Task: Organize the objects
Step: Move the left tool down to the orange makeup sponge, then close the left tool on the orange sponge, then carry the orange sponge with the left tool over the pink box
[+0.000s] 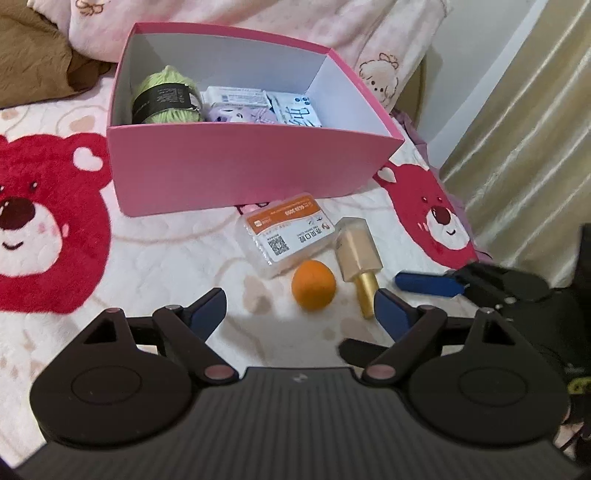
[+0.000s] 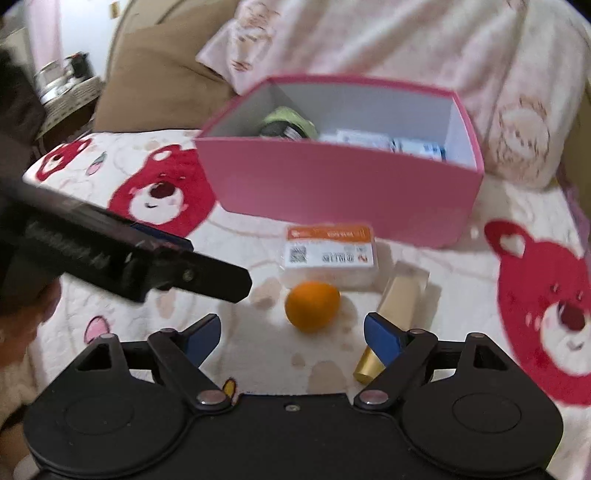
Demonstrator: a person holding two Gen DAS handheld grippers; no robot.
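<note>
Spread underneath: a bed blanket [image 1: 155, 258], white and plush, printed with red bear faces. At 12 o'clock, a heaped pale pink blanket [image 1: 332, 29] with small bear drawings; at 10 o'clock, a brown pillow [image 1: 33, 62]; at 3 o'clock, a cream pleated curtain [image 1: 528, 129] beside a white wall. Resting on the bed at 12 o'clock from the left gripper [image 1: 299, 310]: a pink box [image 1: 240, 166], open-topped and white inside, holding a green yarn ball [image 1: 166, 94] with a black band, plus white and lilac packets [image 1: 236, 105], one bearing large dark characters, not legible. Just in front of the box, near its wall: a clear plastic case [image 1: 291, 232] with an orange-and-white label, a QR code and small print too fine to read. Just beside the case at 6 o'clock, an orange ball [image 1: 314, 284]; at 3 o'clock from the ball, a cream and gold bottle [image 1: 358, 251] lying flat, gold end toward the camera. Left jaws spread wide, empty, ball straight ahead of the gap. Right gripper [image 2: 291, 332] likewise wide and empty, same ball ahead between the blue pads [image 2: 382, 338]. From the left wrist, the right gripper visible at 3 o'clock, low over the bed.
</note>
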